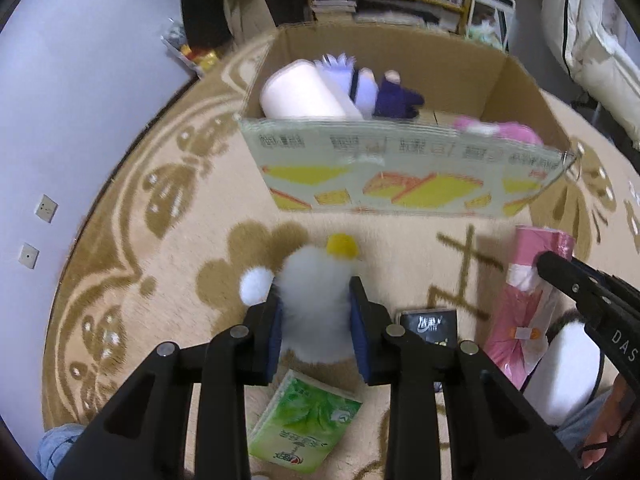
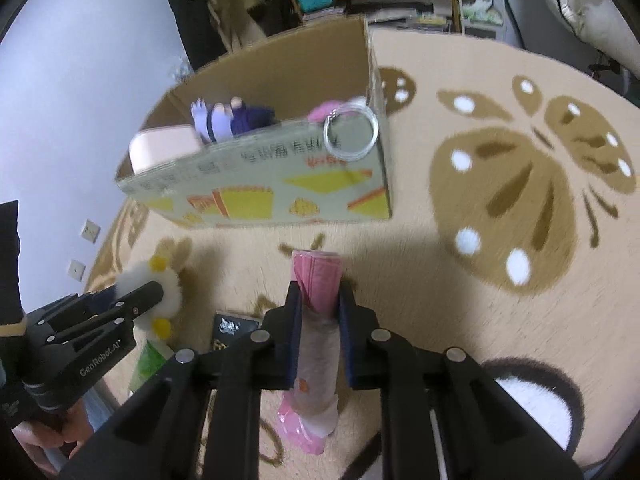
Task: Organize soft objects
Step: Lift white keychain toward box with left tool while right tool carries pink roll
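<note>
My left gripper [image 1: 314, 300] is shut on a white fluffy plush [image 1: 316, 304] with a yellow pompom, held above the rug; it also shows in the right wrist view [image 2: 160, 288]. My right gripper [image 2: 318, 300] is shut on a pink wrapped soft pack [image 2: 318, 312], which also shows in the left wrist view [image 1: 528, 304]. Ahead stands an open cardboard box [image 1: 400, 176] holding a pale pink roll [image 1: 300, 92], a purple doll [image 1: 372, 88] and a pink plush [image 1: 500, 130].
A green tissue pack [image 1: 300, 424] and a black packet [image 1: 430, 326] lie on the beige patterned rug [image 2: 520, 184]. A wire ring [image 2: 351, 132] hangs at the box corner. A wall is on the left; shelves and clutter are behind the box.
</note>
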